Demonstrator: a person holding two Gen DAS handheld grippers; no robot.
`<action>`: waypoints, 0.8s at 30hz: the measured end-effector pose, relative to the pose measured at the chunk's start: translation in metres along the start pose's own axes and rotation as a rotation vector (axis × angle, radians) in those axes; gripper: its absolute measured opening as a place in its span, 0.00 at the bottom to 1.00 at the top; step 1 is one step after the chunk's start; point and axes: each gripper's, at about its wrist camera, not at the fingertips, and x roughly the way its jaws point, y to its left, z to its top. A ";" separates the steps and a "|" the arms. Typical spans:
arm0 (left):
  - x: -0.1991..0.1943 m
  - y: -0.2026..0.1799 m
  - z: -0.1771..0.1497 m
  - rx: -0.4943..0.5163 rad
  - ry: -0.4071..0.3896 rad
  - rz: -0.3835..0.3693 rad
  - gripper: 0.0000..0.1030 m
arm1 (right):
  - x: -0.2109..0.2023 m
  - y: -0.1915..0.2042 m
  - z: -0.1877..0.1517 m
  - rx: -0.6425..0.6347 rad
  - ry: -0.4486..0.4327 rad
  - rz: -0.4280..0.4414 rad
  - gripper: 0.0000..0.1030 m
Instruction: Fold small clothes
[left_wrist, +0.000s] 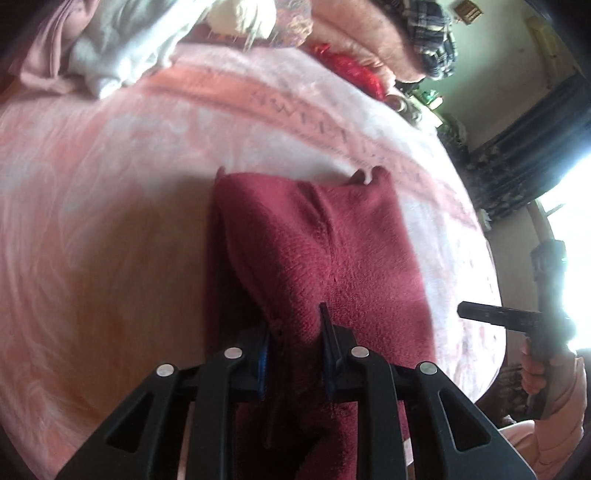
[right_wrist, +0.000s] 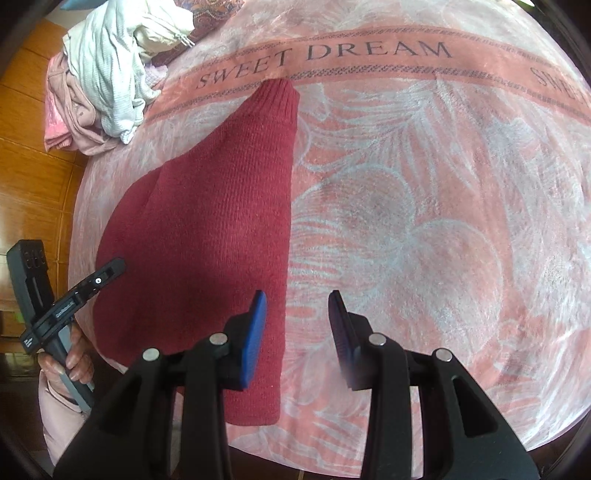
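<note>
The left claw (left_wrist: 295, 345) is clenched on a bunched fold of the dark red knitted garment (left_wrist: 317, 251), its blue pads pressing the cloth from both sides at the near edge; the fabric rises in a ridge from the pinch. The right claw (right_wrist: 297, 325) stands released, its pads apart over the bed with nothing between them; its left pad overlaps the garment's straight right edge, the other sits over bare blanket. In the right wrist view the dark red knitted garment (right_wrist: 207, 229) lies flat on the pink flowered blanket (right_wrist: 424, 221), broad at the near end and narrowing to a ribbed cuff at the far end, which reaches the printed band reading SWEET DREAM (right_wrist: 325, 55). Its right edge runs straight; its left edge curves and carries a shallow fold. To the right of the garment the blanket is open and bare out to the bed's edge. On the far left corner a heap of pale clothes (right_wrist: 107, 70), white over pink, sits well apart from the garment. Beyond it, wooden panelling (right_wrist: 33, 110) borders the bed. In the left wrist view, further bedding (left_wrist: 369, 40) is piled at the far side.
</note>
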 end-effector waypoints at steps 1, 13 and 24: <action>0.008 0.006 -0.004 -0.009 0.017 0.010 0.23 | 0.006 0.002 -0.002 -0.002 0.016 0.008 0.35; -0.027 -0.004 -0.032 0.045 -0.004 0.062 0.56 | 0.027 0.021 -0.039 -0.078 0.046 0.026 0.41; -0.021 -0.002 -0.081 0.072 0.078 0.008 0.35 | 0.038 0.019 -0.077 -0.084 0.085 0.141 0.50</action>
